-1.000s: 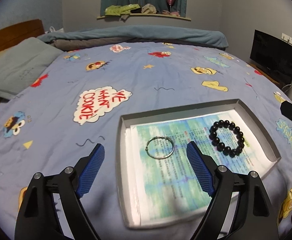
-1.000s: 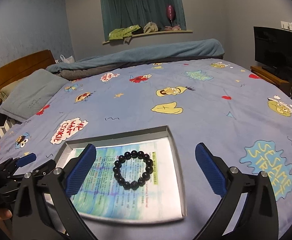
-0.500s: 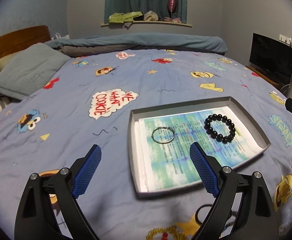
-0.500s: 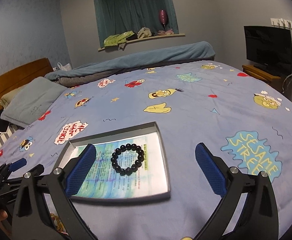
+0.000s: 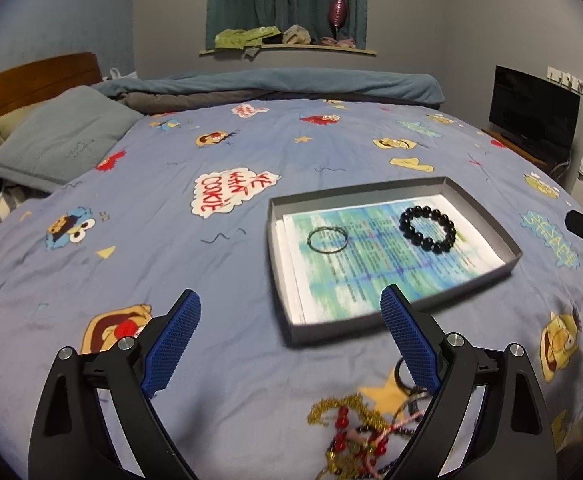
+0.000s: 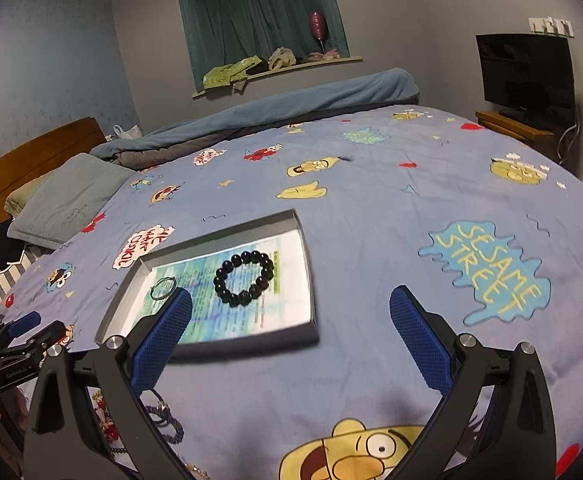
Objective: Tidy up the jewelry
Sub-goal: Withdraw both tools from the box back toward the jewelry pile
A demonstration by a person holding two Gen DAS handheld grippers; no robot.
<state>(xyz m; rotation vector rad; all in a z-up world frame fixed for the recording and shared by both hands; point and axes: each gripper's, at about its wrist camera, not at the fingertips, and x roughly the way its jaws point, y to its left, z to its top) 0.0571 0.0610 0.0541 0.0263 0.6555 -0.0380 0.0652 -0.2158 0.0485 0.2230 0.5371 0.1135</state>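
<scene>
Grey tray (image 5: 487,222) is lying flat on bedspread (image 5: 131,248), long axis running left-right; black bead bracelet (image 5: 427,230) and thin ring (image 5: 327,239) are resting inside. Left gripper (image 5: 291,340) and right gripper (image 6: 291,332), both wide and empty, are sitting further back than earlier, exposing tangled jewelry pile (image 5: 355,432).

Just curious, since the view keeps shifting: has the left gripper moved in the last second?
Yes. The left gripper has pulled back toward the person: the tray it hovered over now lies farther ahead, and a jewelry pile shows beneath it.
</scene>
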